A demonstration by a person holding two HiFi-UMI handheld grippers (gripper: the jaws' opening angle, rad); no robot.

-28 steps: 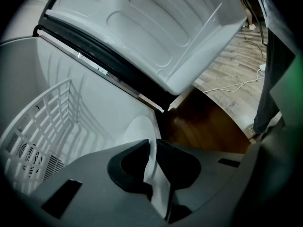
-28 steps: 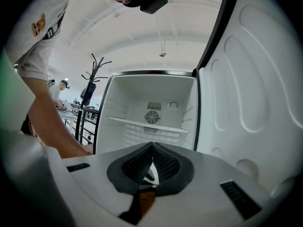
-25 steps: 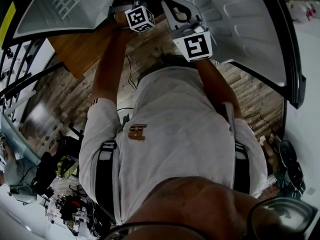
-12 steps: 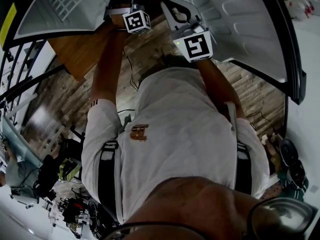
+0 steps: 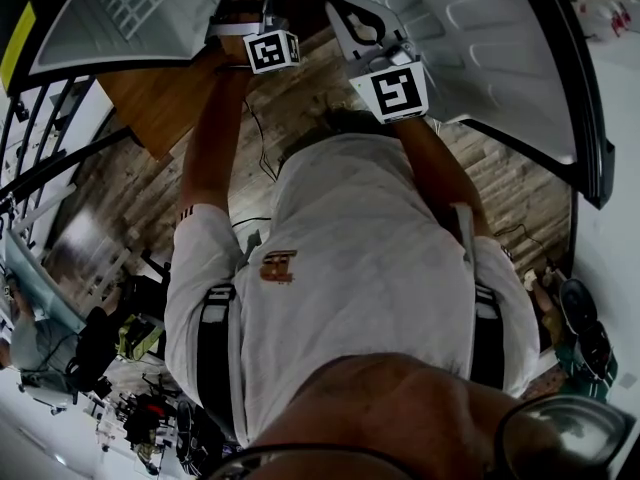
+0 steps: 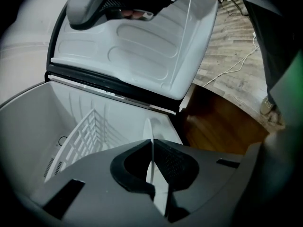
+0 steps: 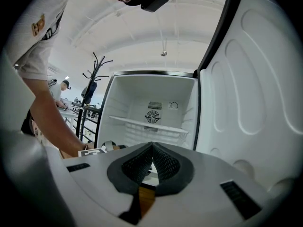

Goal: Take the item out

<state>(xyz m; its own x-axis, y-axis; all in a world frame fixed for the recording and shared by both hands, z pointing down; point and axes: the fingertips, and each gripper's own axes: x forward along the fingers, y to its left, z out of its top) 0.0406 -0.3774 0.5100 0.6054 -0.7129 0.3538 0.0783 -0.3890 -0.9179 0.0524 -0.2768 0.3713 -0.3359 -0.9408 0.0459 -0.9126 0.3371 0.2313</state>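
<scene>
A white fridge compartment (image 7: 151, 103) stands open with a wire shelf (image 7: 147, 124) and a round fan (image 7: 152, 117) on its back wall. I see no loose item in it in any view. In the left gripper view, my left gripper (image 6: 152, 143) hangs over the compartment's white inside (image 6: 109, 122) and wire shelf (image 6: 80, 136), shut with nothing between its pads. My right gripper (image 7: 152, 146) faces the opening from in front, also shut and empty. In the head view, both grippers, left (image 5: 245, 8) and right (image 5: 355, 23), are held up close to the fridge (image 5: 130, 8).
The open fridge door (image 7: 246, 93) stands right of the compartment and reaches over the right arm (image 5: 480, 48). A brown wooden board (image 5: 165, 98) lies under the left arm. A white cable (image 6: 232, 67) runs over the plank floor. Far left are a coat stand (image 7: 97, 74) and another person (image 7: 59, 91).
My left gripper has crept a little to the left, further toward the fridge opening. The right gripper has hardly moved.
</scene>
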